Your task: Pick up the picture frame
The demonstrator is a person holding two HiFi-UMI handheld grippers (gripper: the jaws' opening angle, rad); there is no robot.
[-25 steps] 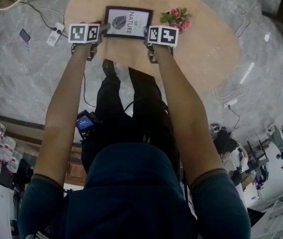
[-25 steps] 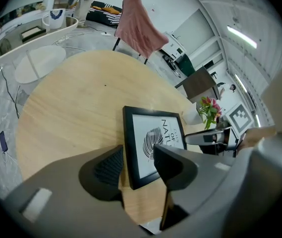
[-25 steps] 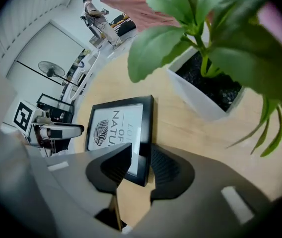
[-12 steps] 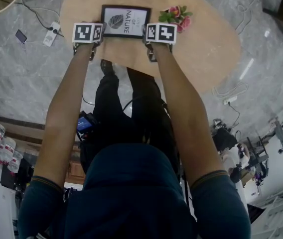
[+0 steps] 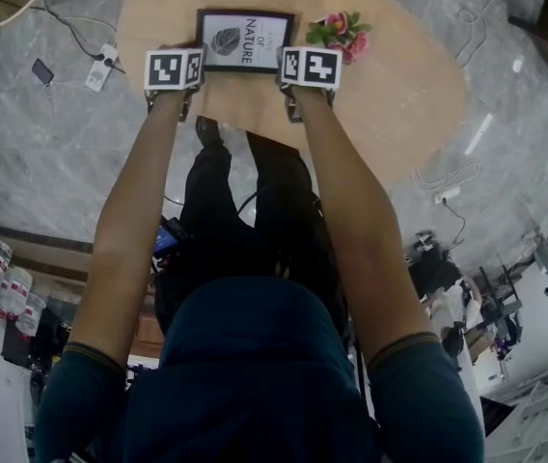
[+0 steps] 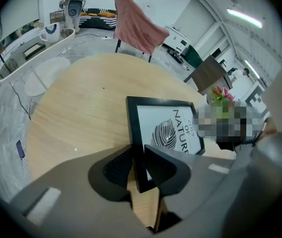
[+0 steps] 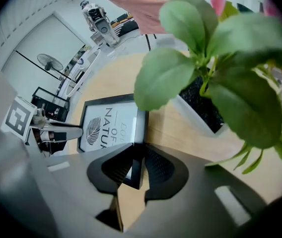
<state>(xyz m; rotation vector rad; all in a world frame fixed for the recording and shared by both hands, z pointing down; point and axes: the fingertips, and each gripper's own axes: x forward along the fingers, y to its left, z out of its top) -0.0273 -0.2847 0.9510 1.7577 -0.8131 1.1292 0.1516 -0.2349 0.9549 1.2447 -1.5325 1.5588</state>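
Claws flank the picture frame [image 5: 244, 40], which rests on the desk [image 5: 380, 85] just beside a potted plant [image 5: 342, 33]. Its long axis runs from one claw to the other. The right claw [image 7: 137, 166] is clenched on the frame's right edge. The left claw [image 6: 138, 165] is closing on the left edge, its pads about touching it. Both hands are equally near, so the lift likely needs them rising together to keep the frame level.

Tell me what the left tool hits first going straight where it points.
The picture frame: its left edge already sits between the closing jaws of the left tool. Beyond it, probably the wooden table.
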